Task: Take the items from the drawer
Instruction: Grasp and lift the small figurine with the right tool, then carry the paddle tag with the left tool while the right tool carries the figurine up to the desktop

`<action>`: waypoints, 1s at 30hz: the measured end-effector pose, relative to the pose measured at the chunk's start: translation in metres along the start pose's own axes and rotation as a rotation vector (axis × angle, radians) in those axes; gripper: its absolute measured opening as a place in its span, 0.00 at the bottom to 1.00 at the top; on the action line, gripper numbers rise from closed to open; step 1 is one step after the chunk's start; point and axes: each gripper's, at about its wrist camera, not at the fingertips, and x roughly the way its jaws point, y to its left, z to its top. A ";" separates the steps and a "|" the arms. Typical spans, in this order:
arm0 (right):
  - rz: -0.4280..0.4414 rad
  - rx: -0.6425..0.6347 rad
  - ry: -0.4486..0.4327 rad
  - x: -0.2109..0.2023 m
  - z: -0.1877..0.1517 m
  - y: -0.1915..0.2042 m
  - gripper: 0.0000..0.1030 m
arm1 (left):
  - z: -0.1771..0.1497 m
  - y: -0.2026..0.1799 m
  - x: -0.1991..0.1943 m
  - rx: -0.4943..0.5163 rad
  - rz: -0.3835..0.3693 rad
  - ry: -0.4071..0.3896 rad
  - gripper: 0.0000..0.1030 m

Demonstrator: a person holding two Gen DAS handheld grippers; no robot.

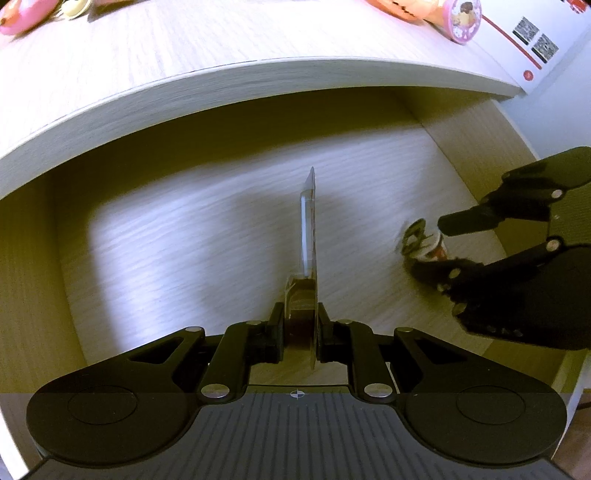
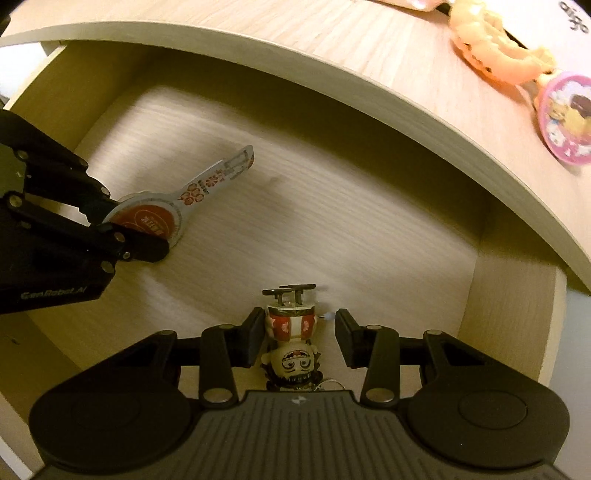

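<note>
The open wooden drawer (image 1: 177, 236) holds two items. A flat key-shaped card pack (image 1: 308, 236) with a red round disc is seen edge-on in the left wrist view, and my left gripper (image 1: 301, 325) is shut on its round end. From the right wrist view the same card pack (image 2: 192, 199) sticks out of the left gripper (image 2: 136, 229) just above the drawer floor (image 2: 351, 229). A small toy figurine (image 2: 291, 328) in a red and white outfit lies on that floor. My right gripper (image 2: 299, 328) is open around it, the left finger at its body and the right finger apart.
The desk top (image 1: 184, 48) overhangs the back of the drawer. On it lie a pink round tin (image 2: 569, 118), an orange toy (image 2: 495, 55), a white box with QR codes (image 1: 532, 40) and a pink object (image 1: 22, 14). The drawer's right wall (image 2: 517, 306) is close to the right gripper.
</note>
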 end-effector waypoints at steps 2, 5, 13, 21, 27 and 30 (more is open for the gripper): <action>0.001 0.023 -0.002 -0.003 -0.003 -0.002 0.28 | 0.000 -0.002 -0.003 0.009 -0.006 -0.021 0.17; 0.003 0.063 -0.023 -0.009 -0.006 -0.014 0.27 | -0.001 -0.005 -0.014 0.045 -0.025 -0.061 0.17; -0.010 0.156 -0.087 -0.030 -0.021 -0.027 0.27 | -0.008 -0.009 -0.044 0.068 -0.064 -0.102 0.17; -0.035 0.185 -0.132 -0.058 -0.023 -0.023 0.27 | -0.017 -0.006 -0.069 0.079 -0.060 -0.119 0.17; -0.014 0.263 -0.191 -0.083 -0.024 -0.030 0.27 | -0.007 -0.002 -0.110 0.069 -0.109 -0.240 0.17; 0.034 0.333 -0.282 -0.126 -0.017 -0.046 0.27 | 0.019 0.006 -0.157 0.045 -0.145 -0.383 0.17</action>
